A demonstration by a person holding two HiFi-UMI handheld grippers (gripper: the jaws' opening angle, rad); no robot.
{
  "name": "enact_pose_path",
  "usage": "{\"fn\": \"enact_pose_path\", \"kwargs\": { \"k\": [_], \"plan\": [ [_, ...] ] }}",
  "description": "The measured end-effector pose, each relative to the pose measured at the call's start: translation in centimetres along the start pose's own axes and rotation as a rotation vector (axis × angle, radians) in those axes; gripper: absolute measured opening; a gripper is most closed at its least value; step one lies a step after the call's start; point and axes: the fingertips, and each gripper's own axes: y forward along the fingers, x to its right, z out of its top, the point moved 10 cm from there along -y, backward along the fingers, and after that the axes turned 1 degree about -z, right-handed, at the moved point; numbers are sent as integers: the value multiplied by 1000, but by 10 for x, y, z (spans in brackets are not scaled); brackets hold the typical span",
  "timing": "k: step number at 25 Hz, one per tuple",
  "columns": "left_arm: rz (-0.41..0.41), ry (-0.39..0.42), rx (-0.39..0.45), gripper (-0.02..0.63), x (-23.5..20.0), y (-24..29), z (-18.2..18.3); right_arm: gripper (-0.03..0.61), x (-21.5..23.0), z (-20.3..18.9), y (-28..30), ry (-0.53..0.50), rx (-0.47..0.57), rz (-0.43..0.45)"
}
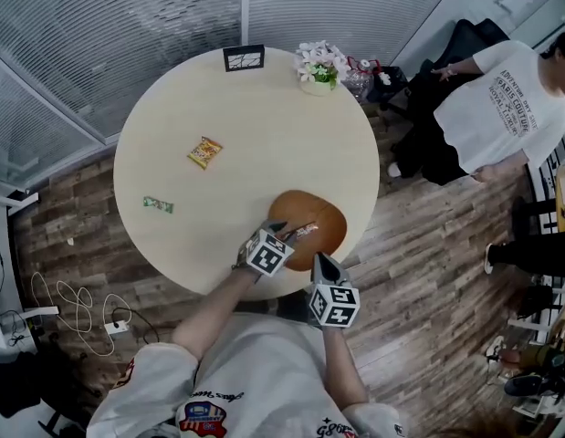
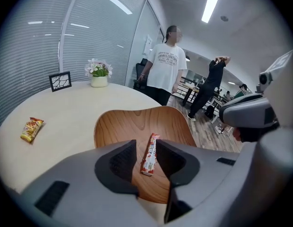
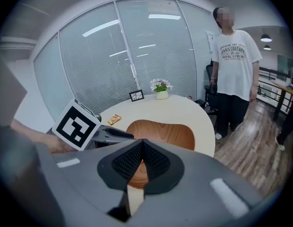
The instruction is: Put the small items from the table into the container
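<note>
your left fingers [image 2: 117, 163] stand slightly spread, the stick [image 2: 149, 153] loose between them over the bowl [image 2: 118, 126]. right fingers [image 3: 129, 165] pressed together, empty. the green candy [image 1: 158, 204] lies on the counter [image 1: 264, 126] to your left, nearer your left hand.

Round pale table [image 1: 264, 126], wood-plank floor [image 1: 428, 272], blind-covered glass walls [image 1: 127, 16].

The left gripper [image 1: 282, 235], jaws apart, and the right gripper [image 1: 320, 261], jaws together, tilt downward side by side at the table's [image 1: 227, 108] near edge.
</note>
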Motion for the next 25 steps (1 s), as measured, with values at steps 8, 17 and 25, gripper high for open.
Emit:
{"fn": "enact_pose_path", "kwargs": {
  "k": [8,17,25],
  "plan": [
    [156,-105,152,5,-19,-50,-12,2,-23,19,32,-85,-22,133],
    [469,-371,174,5,-57,-112,-63,2,-57,45,73,-228,-91,376],
    [538,-429,173,5,-80,-148,-92,2,-77,59,87,-325,-122,473]
  ]
}}
